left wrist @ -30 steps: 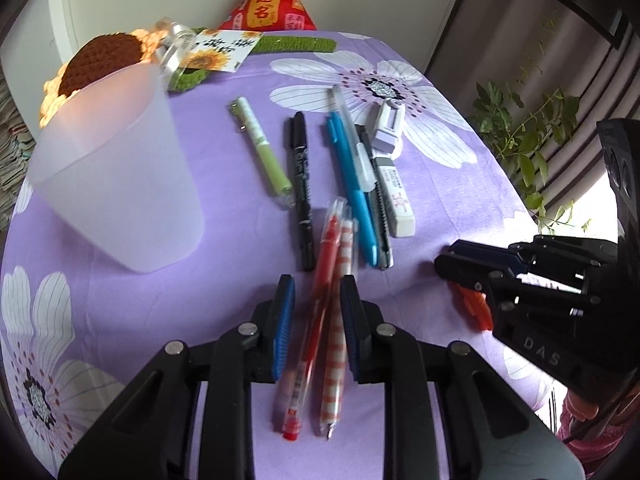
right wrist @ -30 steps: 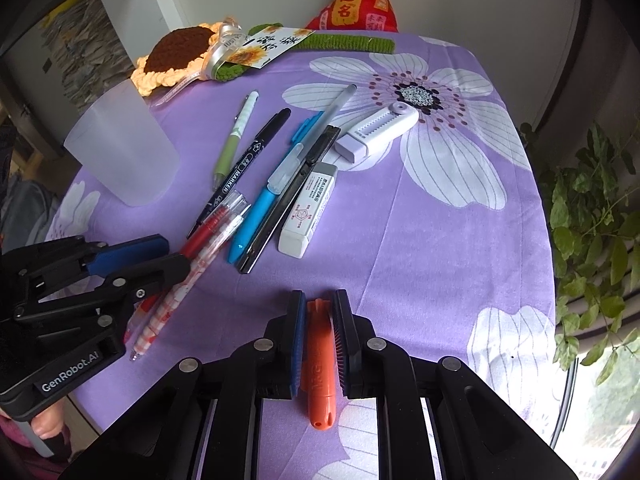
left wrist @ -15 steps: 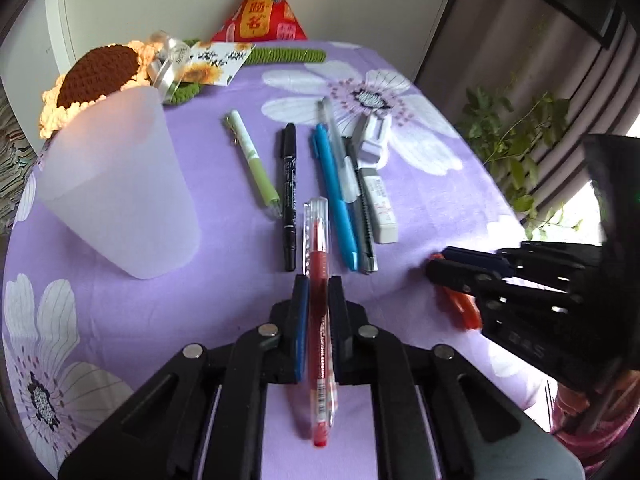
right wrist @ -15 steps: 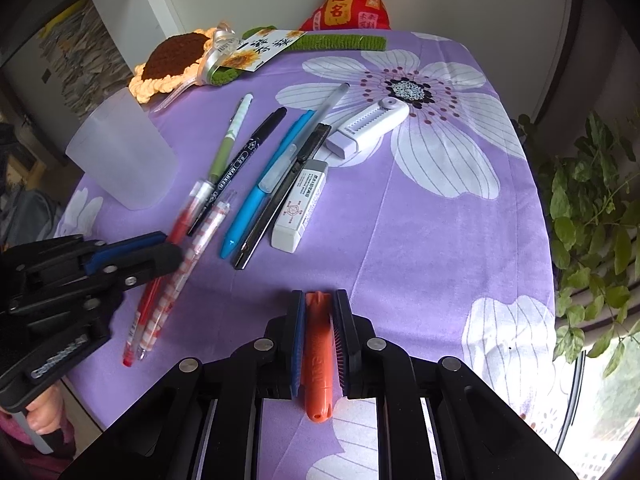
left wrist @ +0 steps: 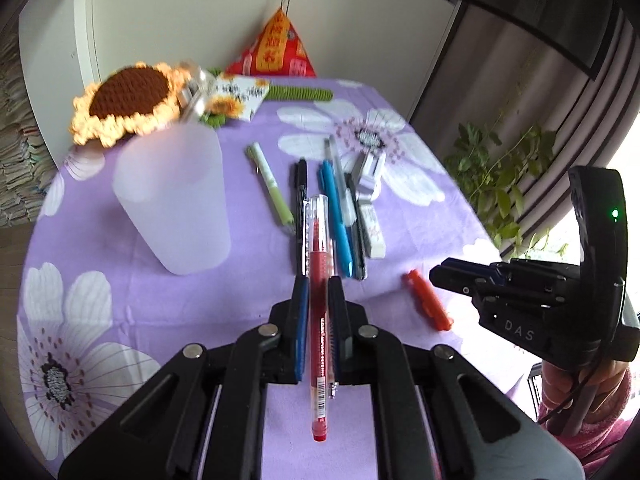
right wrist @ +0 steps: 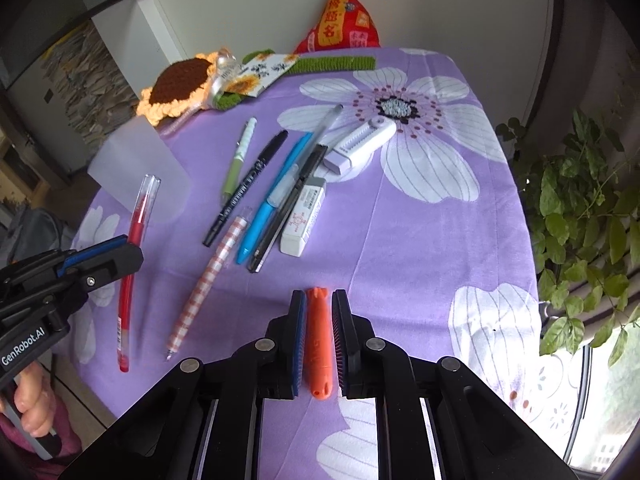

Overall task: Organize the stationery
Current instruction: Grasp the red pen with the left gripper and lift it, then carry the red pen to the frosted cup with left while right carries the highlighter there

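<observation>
My left gripper [left wrist: 318, 288] is shut on a red gel pen [left wrist: 319, 276] and holds it above the purple tablecloth; it also shows in the right wrist view [right wrist: 134, 240]. A frosted plastic cup [left wrist: 174, 200] stands left of it. My right gripper [right wrist: 319, 300] has its jaws slightly apart around an orange utility knife [right wrist: 318, 340] that lies on the cloth; the knife also shows in the left wrist view [left wrist: 426, 304]. A checked pen [right wrist: 208, 276] lies on the cloth. A green pen [left wrist: 270, 190], black marker [left wrist: 300, 200] and blue pen [left wrist: 338, 220] lie in a row.
A white eraser [right wrist: 304, 222] and a white correction tape [right wrist: 360, 144] lie right of the pens. A crocheted sunflower [left wrist: 128, 100], a card and a red pouch [left wrist: 276, 48] sit at the table's back. A leafy plant [right wrist: 580, 208] stands beyond the right edge.
My left gripper has lifted the red pen off the cloth, leaving the checked pen behind. My right gripper has loosened around the orange knife, which now rests on the cloth.
</observation>
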The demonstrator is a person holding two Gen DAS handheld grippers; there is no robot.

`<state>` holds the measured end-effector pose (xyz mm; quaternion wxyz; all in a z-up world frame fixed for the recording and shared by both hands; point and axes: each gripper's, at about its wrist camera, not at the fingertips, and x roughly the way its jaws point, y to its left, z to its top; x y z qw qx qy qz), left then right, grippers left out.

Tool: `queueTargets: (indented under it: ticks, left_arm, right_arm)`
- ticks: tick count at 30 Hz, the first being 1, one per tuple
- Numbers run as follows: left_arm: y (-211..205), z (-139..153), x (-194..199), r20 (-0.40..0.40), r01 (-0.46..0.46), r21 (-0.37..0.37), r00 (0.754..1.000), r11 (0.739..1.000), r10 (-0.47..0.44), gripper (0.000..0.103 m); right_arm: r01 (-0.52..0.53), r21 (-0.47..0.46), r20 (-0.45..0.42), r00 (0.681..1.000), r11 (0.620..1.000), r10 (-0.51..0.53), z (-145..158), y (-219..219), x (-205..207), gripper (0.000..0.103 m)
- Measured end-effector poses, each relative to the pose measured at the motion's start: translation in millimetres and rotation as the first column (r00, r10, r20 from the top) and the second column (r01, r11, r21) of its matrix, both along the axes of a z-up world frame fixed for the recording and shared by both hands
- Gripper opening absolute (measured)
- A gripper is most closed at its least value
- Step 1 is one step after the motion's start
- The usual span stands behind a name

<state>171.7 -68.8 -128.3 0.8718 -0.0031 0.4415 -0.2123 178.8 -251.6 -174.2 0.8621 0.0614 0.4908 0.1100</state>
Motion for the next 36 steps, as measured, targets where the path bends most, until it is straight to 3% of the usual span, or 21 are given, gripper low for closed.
queueTargets:
  ticks: [3,8,13,15,19,21,24,30,32,36]
  left_arm:
    - [2,12,-4,0.033,-0.007,-0.010,0.999,1.000,0.007,0.007]
    - [10,31,-7,0.064,-0.018,-0.035,0.998,0.999,0.020,0.007]
    - [19,44,-6,0.091,-0.028,-0.047,0.995,0.999,0.032,0.007]
    - [21,46,-5,0.092,-0.028,-0.053,0.995,0.998,0.033,0.007]
    - [28,47,-4,0.091,-0.036,-0.065,0.995,0.997,0.042,0.007]
    - [33,49,-2,0.090,-0.046,-0.073,0.995,0.996,0.053,0.007]
    - [41,57,4,0.107,-0.061,-0.082,0.992,0.995,0.070,0.007]
    - [52,82,21,0.174,-0.083,-0.104,0.980,0.991,0.101,0.007]
    - [56,87,25,0.189,-0.090,-0.109,0.976,0.990,0.110,0.007]
    - [65,94,35,0.209,-0.111,-0.114,0.969,0.987,0.133,0.007]
  right_arm:
    - [0.002,0.008,0.034,0.999,1.000,-0.002,13,1,-7,0.014]
    - [0.003,0.035,0.075,0.997,0.999,-0.006,32,5,-14,0.004]
    - [0.008,0.036,0.083,0.997,0.999,-0.011,43,8,-13,0.003]
    - [-0.005,0.022,0.055,0.998,1.000,0.004,38,8,-9,0.003]
    - [-0.026,-0.022,-0.109,0.994,0.999,0.024,0,12,7,0.013]
    - [-0.024,-0.049,-0.148,0.989,0.999,0.016,-14,13,12,0.014]
    - [-0.007,-0.068,-0.173,0.985,0.998,-0.005,-25,12,21,0.021]
    - [-0.008,-0.105,-0.174,0.985,0.994,-0.010,-23,17,30,0.022]
    - [-0.021,-0.155,-0.172,0.985,0.988,-0.006,-23,24,30,0.013]
    - [0.001,-0.134,-0.145,0.989,0.991,-0.020,-14,24,29,0.013]
